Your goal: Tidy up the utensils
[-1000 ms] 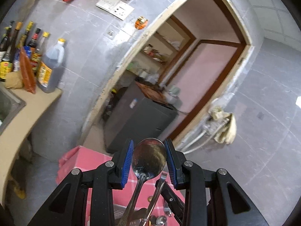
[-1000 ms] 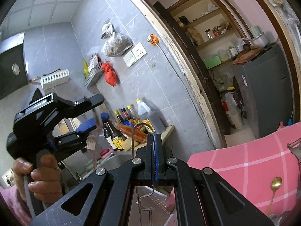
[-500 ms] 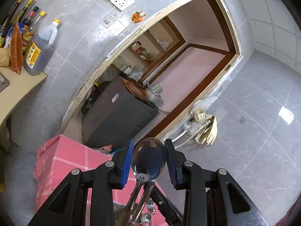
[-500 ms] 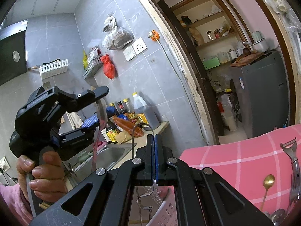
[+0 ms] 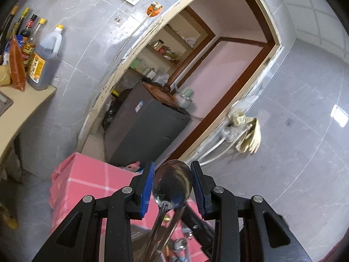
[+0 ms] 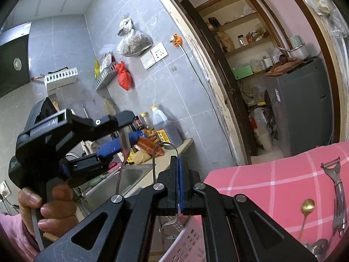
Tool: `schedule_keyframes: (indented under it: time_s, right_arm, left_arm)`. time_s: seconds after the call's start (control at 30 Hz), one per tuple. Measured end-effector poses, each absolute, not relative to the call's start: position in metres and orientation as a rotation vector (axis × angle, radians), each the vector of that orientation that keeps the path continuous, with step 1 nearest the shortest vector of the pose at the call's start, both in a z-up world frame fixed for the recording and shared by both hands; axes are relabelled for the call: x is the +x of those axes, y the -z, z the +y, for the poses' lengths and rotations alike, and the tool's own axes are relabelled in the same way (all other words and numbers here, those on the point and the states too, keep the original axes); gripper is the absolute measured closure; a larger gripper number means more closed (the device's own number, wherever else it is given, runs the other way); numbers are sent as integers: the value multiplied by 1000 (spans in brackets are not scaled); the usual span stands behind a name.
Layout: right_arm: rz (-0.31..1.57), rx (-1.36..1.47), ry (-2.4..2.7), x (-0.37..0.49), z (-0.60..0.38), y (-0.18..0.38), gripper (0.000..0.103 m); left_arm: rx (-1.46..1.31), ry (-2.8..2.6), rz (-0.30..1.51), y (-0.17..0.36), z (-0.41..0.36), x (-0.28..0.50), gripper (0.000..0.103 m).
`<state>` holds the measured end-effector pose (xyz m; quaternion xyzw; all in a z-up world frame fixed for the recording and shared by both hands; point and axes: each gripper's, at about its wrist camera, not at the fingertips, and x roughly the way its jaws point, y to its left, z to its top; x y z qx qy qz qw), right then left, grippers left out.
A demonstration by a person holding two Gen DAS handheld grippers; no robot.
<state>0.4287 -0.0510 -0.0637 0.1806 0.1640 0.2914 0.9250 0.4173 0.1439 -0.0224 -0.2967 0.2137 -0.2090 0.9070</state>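
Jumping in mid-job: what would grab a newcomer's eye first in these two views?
The shiny steel spoon stands bowl-up between the blue pads of the left tongs, low in the left wrist view. In the right wrist view, the right tongs are shut on a thin wire hook above a white perforated basket. Right of that, a gold spoon and a peeler lie on the pink checked cloth.

A pink checked cloth (image 6: 272,181) is covering the counter, right of the right gripper (image 6: 179,182), carrying a gold spoon (image 6: 306,211) and peeler (image 6: 333,174).
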Motion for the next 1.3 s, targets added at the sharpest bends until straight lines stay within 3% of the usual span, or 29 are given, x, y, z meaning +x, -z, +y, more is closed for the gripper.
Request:
schedule_keyframes:
  time_s: [0.6, 0.73, 0.87, 0.93, 1.07, 1.3]
  right_arm:
    - [405, 317, -609, 410, -50, 64, 97]
    - [428, 307, -607, 405, -51, 64, 86]
    - [451, 308, -593, 400, -54, 63, 82]
    - [446, 310, -584, 396, -57, 60, 72]
    - [441, 296, -570, 391, -62, 51, 68]
    - [412, 289, -515, 379, -83, 28, 49]
  left_arm:
    - [-520, 349, 482, 38, 145, 390, 70]
    - [-469, 313, 504, 36, 143, 383, 69]
    - [-431, 285, 521, 33, 141, 378, 66]
    - [-422, 275, 523, 30, 141, 376, 62]
    - [-396, 244, 516, 22, 138, 368, 56]
    - [-359, 195, 485, 3, 130, 355, 45]
